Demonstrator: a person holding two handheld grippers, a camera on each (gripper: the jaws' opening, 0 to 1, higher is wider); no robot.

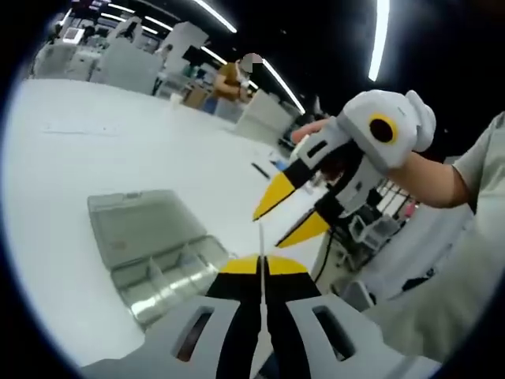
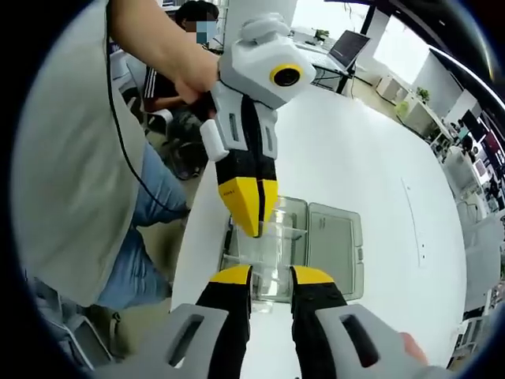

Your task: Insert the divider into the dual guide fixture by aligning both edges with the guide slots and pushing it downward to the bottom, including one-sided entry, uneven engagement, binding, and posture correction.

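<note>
1. Divider [image 1: 261, 237]: thin clear sheet, held upright above the surface [image 1: 118, 134].
2. Left gripper [image 1: 261, 264]: jaws clenched on divider.
3. Right gripper [image 2: 271, 274]: jaws released, near divider.
4. Clear fixture box [image 2: 316, 237]: lid open, on surface.

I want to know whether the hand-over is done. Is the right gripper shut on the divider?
No. In the left gripper view, the right gripper is open and clear of the divider.
</note>
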